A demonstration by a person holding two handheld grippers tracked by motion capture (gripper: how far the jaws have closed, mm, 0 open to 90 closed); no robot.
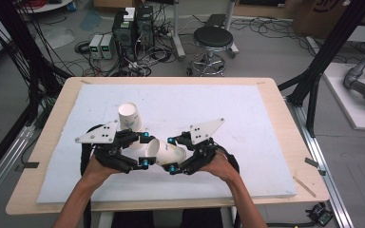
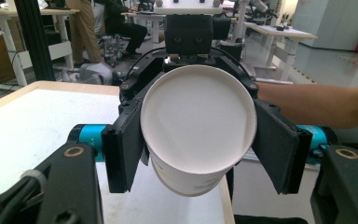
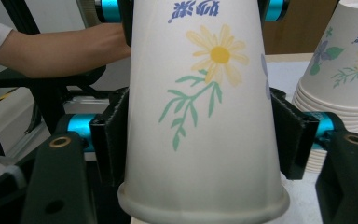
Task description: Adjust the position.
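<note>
A paper cup (image 1: 160,152) with a flower print lies on its side in the air just above the white mat, held from both ends. My left gripper (image 1: 145,149) is shut on its left end, and my right gripper (image 1: 172,154) is shut on its right end. In the left gripper view, the cup's round white end (image 2: 196,126) faces the camera between the left gripper's (image 2: 198,149) pads. In the right gripper view, the cup's rolled rim (image 3: 200,203) is nearest, and the right gripper's (image 3: 200,140) pads press its flowered sides.
A stack of upside-down paper cups (image 1: 128,116) (image 3: 340,79) stands on the white mat (image 1: 247,123) just behind the left gripper. The mat covers most of the wooden table (image 1: 285,123). A black stool (image 1: 212,38) and computer boxes (image 1: 133,28) stand on the floor beyond.
</note>
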